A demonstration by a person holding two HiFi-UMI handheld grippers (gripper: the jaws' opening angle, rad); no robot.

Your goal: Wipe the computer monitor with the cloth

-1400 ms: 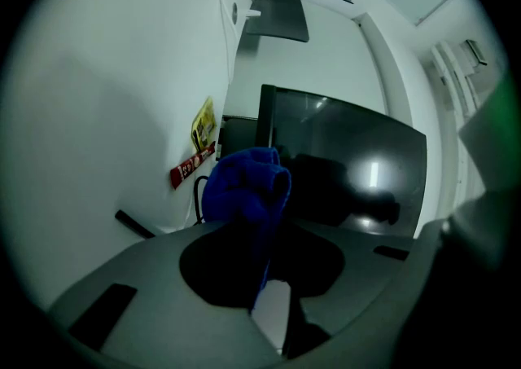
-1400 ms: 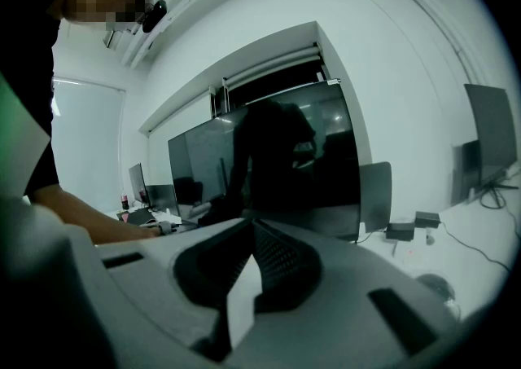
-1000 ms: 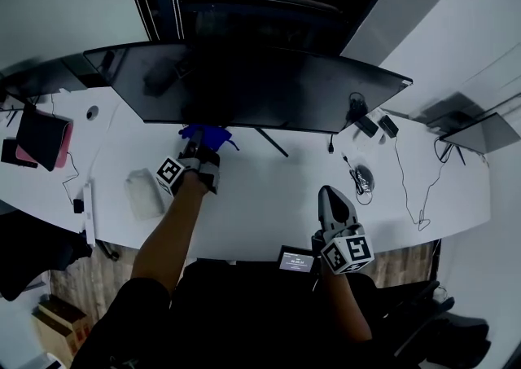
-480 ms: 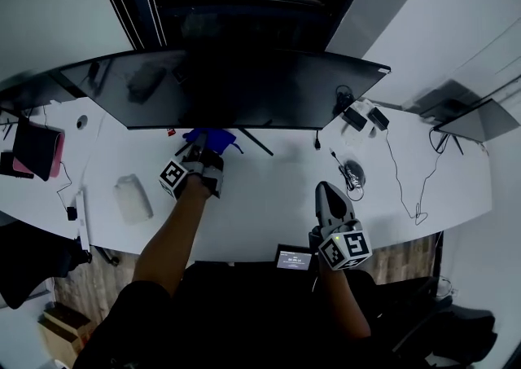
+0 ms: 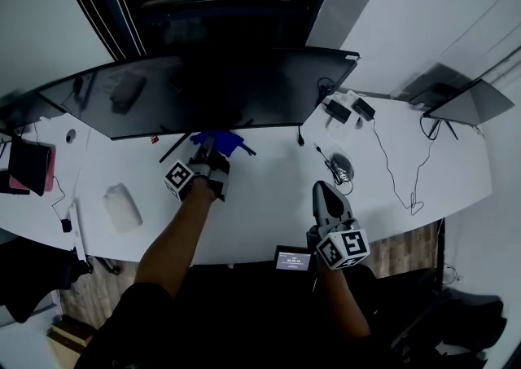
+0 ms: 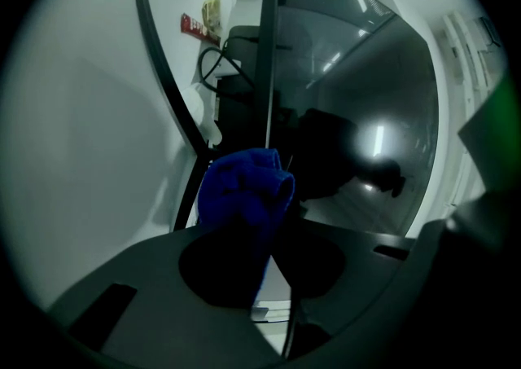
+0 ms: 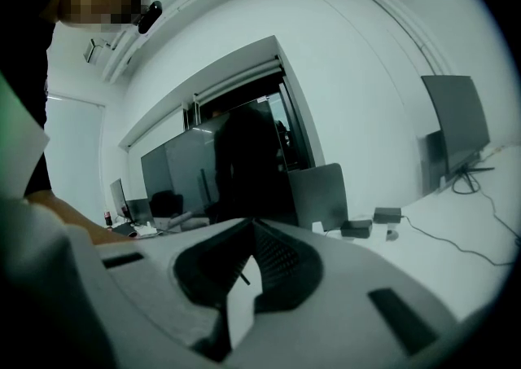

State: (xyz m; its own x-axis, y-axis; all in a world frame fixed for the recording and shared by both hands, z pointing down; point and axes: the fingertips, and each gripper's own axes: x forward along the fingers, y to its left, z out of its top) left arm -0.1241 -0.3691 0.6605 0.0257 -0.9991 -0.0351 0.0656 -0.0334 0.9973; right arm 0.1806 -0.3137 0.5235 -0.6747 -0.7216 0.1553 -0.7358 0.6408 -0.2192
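Observation:
A wide dark computer monitor [image 5: 212,90] stands at the back of the white desk [image 5: 260,196]. My left gripper [image 5: 207,155] sits just below the monitor's bottom edge, near its stand legs, shut on a blue cloth [image 5: 218,142]. In the left gripper view the bunched cloth [image 6: 244,188] sticks out of the gripper [image 6: 262,233], close to the dark screen [image 6: 358,115] and beside a stand leg [image 6: 171,98]. My right gripper [image 5: 330,204] rests near the desk's front edge, away from the monitor. In its own view the right gripper [image 7: 251,233] is shut and holds nothing.
A dark and pink notebook [image 5: 28,165] lies at the far left, with a pale flat object [image 5: 120,206] nearer. Power adapters [image 5: 342,111] and cables [image 5: 399,172] lie at the right. A second screen [image 5: 468,103] stands far right. A small display [image 5: 293,260] sits at the front edge.
The head view has swung, so the whole desk sits shifted in frame. The left gripper stays by the monitor's lower edge with the cloth. The right gripper has barely moved.

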